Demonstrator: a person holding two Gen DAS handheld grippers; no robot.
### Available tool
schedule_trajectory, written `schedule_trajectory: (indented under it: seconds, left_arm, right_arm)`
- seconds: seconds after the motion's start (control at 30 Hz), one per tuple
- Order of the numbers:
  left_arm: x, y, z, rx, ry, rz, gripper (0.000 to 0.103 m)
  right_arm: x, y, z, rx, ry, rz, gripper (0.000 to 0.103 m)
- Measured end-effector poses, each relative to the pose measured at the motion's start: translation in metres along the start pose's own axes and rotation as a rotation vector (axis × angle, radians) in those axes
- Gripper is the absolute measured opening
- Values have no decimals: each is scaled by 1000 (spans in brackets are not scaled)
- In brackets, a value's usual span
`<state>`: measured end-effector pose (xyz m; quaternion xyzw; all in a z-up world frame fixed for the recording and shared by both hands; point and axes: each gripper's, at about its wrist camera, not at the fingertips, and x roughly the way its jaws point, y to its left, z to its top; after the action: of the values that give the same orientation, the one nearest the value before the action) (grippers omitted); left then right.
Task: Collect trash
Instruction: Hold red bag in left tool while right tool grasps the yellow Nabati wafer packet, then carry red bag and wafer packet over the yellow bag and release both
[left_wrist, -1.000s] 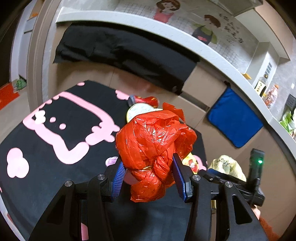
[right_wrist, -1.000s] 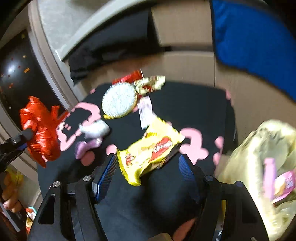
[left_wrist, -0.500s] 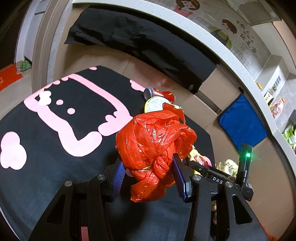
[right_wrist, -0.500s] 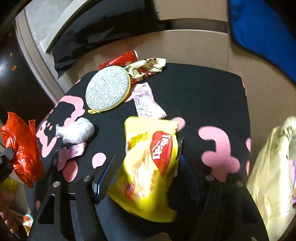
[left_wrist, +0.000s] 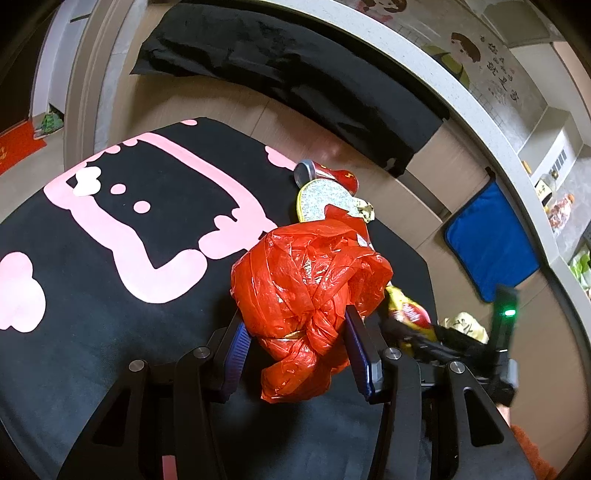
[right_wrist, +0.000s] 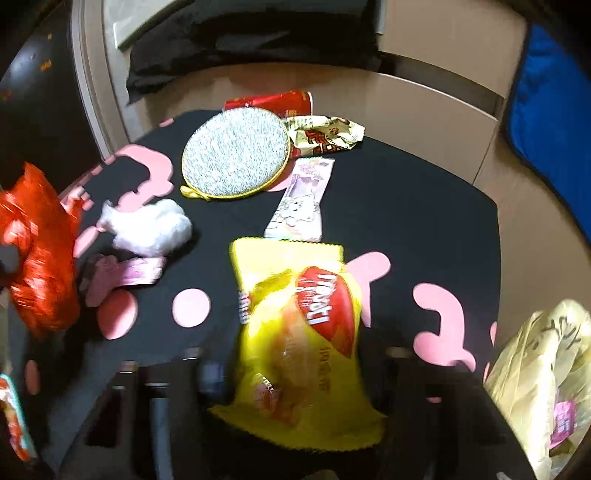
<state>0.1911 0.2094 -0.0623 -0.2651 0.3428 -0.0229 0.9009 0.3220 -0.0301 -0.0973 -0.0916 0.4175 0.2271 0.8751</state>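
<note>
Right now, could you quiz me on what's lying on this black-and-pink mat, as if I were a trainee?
1. What colour is the crumpled plastic bag between the left gripper jaws?
2. True or false: the round glittery silver pad lies beside a red drink can.
3. Which is between the closing right gripper jaws: A) white tissue wad, B) yellow snack packet?

Key: 1 red; 2 true; 3 B.

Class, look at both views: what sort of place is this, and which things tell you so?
Probably a home kitchen or dining corner: a white countertop curves round, a blue towel hangs on the cabinets, and a black-and-pink tablecloth holds snack litter.
</note>
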Motion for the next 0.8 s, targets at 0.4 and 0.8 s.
schedule_trajectory:
  seconds: [0.4,0.8]
  left_arm:
    - [-31,-90,9,197,-96,-24,50]
    - [-57,-204,8,378,-199,-82,50]
  right_arm:
    - [-119,-24,1,-28,-229,5,45]
    - [-224,-89,-18,61,-432,-61,45]
